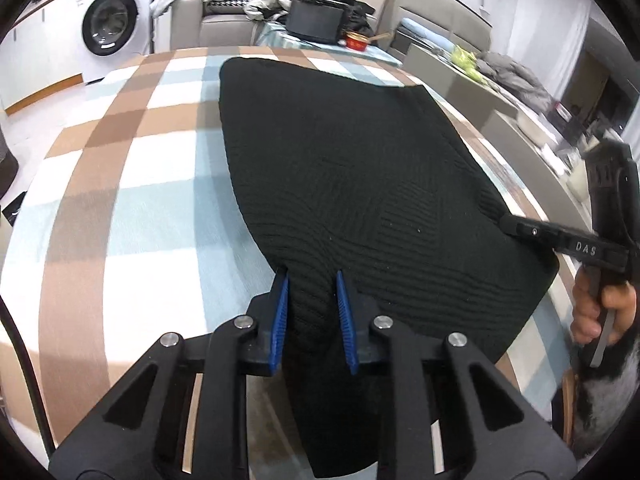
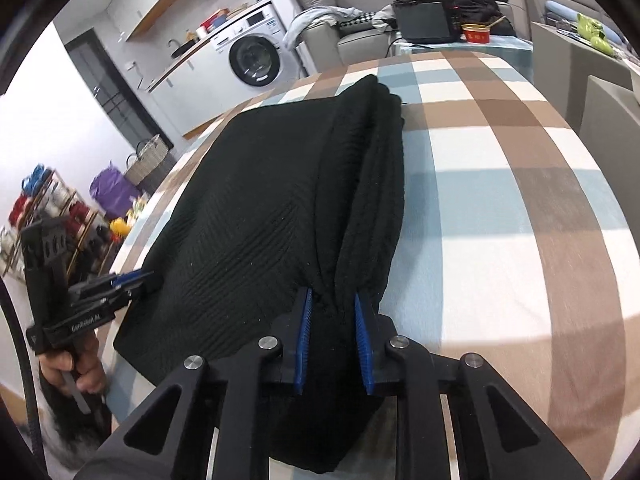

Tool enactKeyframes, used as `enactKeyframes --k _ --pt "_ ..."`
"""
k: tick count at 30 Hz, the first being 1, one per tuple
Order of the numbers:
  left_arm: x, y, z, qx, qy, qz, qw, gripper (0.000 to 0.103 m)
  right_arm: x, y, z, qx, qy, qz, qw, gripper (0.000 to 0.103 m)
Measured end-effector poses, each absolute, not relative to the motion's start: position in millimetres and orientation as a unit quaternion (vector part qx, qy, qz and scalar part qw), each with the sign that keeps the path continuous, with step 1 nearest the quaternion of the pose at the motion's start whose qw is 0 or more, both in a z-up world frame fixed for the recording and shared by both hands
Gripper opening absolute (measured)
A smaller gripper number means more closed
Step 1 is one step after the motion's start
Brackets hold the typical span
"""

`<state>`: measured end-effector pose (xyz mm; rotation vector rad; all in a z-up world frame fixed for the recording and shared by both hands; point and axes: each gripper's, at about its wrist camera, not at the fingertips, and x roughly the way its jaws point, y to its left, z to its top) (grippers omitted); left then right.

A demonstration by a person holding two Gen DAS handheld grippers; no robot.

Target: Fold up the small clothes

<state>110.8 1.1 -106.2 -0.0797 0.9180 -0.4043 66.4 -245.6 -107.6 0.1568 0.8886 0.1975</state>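
The left claw (image 1: 312, 280) is nearest in its own view: its two blue pads (image 1: 280, 320) are closed on a bunched near corner of the black garment (image 1: 340, 168), with the cloth pressed between them. The right claw (image 2: 332, 300) is closed the same way on the other near corner, where the fabric (image 2: 256, 200) is gathered in thick folds running away from the pads (image 2: 362, 344).

The garment is a ribbed black knit. It lies spread on the table (image 1: 132, 200), which has a checked cloth in brown, blue and white. Its near edge hangs between the claws, probably lifted a little off the table, but the fisheye view makes this hard to judge.

Each claw also shows at the edge of the other view, with a hand (image 1: 600, 312) on its handle.

Behind the table stand a washing machine (image 1: 112, 20) and a sofa (image 1: 224, 16).
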Motion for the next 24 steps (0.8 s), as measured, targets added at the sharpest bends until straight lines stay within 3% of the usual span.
enactKeyframes --k 10,12,14,16,17,18,19,20,21,24 --pt "156 12 -106 -0.044 0.432 -0.161 0.887 0.021 103 -232 -105 0.071 0.417 0.071 0.904 0.023" --pt "151 15 -103 -0.043 0.428 -0.157 0.889 0.022 97 -236 -100 0.073 0.410 0.073 0.906 0.036" --pt "143 19 -97 -0.048 0.419 -0.155 0.894 0.032 90 -238 -96 0.066 0.400 0.069 0.912 0.047" --pt "130 23 -89 -0.051 0.400 -0.150 0.903 0.071 81 -239 -87 0.047 0.390 0.067 0.917 0.049" --pt "123 24 -86 -0.050 0.390 -0.149 0.907 0.080 81 -240 -85 0.040 0.386 0.068 0.919 0.057" --pt "115 25 -81 -0.049 0.374 -0.152 0.914 0.085 74 -239 -80 0.031 0.377 0.067 0.923 0.074" --pt "108 26 -78 -0.047 0.363 -0.154 0.918 0.087 70 -238 -77 0.027 0.369 0.067 0.926 0.082" --pt "102 25 -75 -0.041 0.354 -0.156 0.921 0.088 65 -237 -74 0.024 0.359 0.071 0.930 0.097" --pt "94 24 -71 -0.034 0.343 -0.153 0.926 0.093 59 -236 -71 0.024 0.345 0.076 0.935 0.103" --pt "76 22 -62 -0.019 0.300 -0.143 0.943 0.102 45 -230 -65 0.021 0.316 0.088 0.945 0.103"
